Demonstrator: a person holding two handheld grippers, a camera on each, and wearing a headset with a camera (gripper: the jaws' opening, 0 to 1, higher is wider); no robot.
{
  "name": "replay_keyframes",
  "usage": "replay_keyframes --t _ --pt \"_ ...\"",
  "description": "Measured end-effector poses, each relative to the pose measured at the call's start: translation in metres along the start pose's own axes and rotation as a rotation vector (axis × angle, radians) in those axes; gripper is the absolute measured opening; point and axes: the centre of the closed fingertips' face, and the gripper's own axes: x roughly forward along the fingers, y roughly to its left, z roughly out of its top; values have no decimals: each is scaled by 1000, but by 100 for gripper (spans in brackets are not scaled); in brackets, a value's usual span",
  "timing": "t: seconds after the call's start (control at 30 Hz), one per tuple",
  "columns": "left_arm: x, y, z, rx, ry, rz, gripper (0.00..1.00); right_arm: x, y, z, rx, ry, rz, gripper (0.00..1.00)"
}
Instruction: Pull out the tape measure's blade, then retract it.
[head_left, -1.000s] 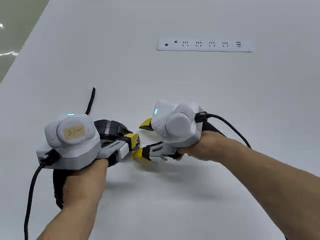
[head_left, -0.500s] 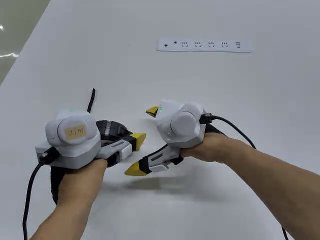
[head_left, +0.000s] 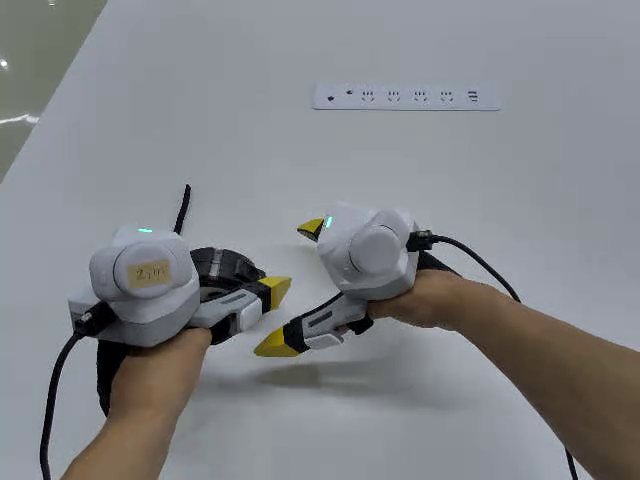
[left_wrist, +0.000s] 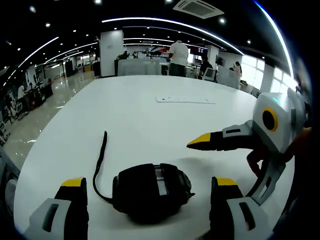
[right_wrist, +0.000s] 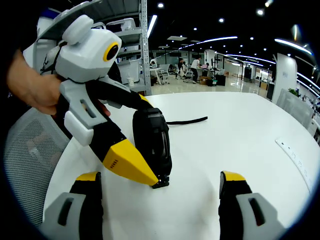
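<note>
Strap: a thin black strap (head_left: 182, 205) was seen lying on the white table (head_left: 520, 230), led off from the tape measure's far-left side.
Left gripper: the left gripper (left_wrist: 149, 182) was held in the left hand (head_left: 150, 370), low over the table. Its jaws were spread wide, w/ the yellow tips set either side of the tape measure. A gap was seen on both sides in the left gripper view, so nothing was clamped.
Tape measure: the black, rounded tape measure (head_left: 222, 268) was rested on the table btwn the left gripper's jaws, nr the table's front-left. In the right gripper view it was shown edge-on w/ one left-gripper tip in front of it. Whether they touched there could not be told.
Right gripper: the right gripper (right_wrist: 161, 177) was held in the right hand (head_left: 430, 295), just right of the tape measure and pointed toward it. Its jaws were opened wide and nothing was gripped. Its lower yellow tip was seen just beside the left gripper's tip, apart from it.
Power strip: a white power strip (head_left: 405, 97) was laid flat well beyond both grippers, toward the table's far side.
Background: ceiling lights and a standing person (left_wrist: 178, 52) were seen past the table's far end.
</note>
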Motion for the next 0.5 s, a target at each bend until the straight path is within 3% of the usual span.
replay_keyframes --t 0.5 --pt "-3 -10 -6 89 19 -83 100 -16 2 -4 29 -9 0 100"
